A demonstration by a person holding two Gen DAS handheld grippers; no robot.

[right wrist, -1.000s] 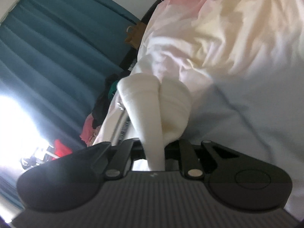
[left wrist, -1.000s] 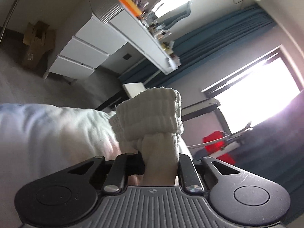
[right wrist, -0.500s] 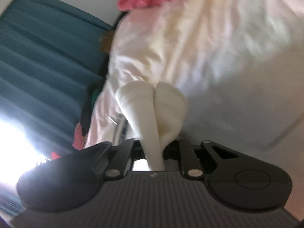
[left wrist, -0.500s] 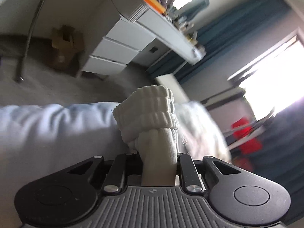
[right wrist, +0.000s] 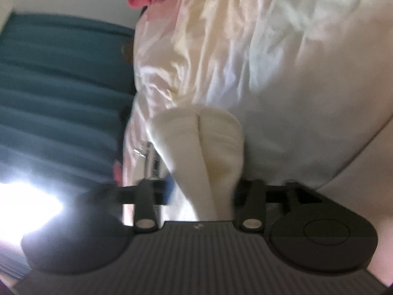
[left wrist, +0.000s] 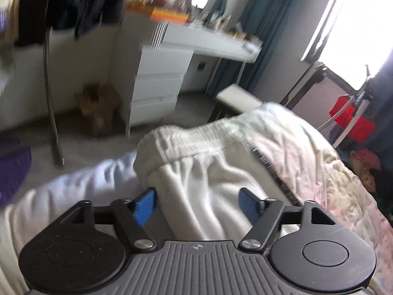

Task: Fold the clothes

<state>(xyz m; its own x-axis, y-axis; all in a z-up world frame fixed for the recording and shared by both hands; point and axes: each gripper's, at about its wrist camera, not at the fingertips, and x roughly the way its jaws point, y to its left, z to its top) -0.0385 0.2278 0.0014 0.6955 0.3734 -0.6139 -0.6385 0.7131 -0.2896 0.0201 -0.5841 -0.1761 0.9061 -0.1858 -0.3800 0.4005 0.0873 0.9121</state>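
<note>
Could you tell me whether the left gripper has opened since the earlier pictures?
Yes. The left gripper now stands open, blue pads apart beside the white garment, whose waistband lies spread toward the white desk.

white garment [left wrist: 201,172] between the spread left tool [left wrist: 197,204] fingers

A home bedroom: a bed with rumpled white quilted bedding [left wrist: 319,152], and beyond it a white dressing table with drawers [left wrist: 159,81] and teal curtains [left wrist: 253,24].
</note>
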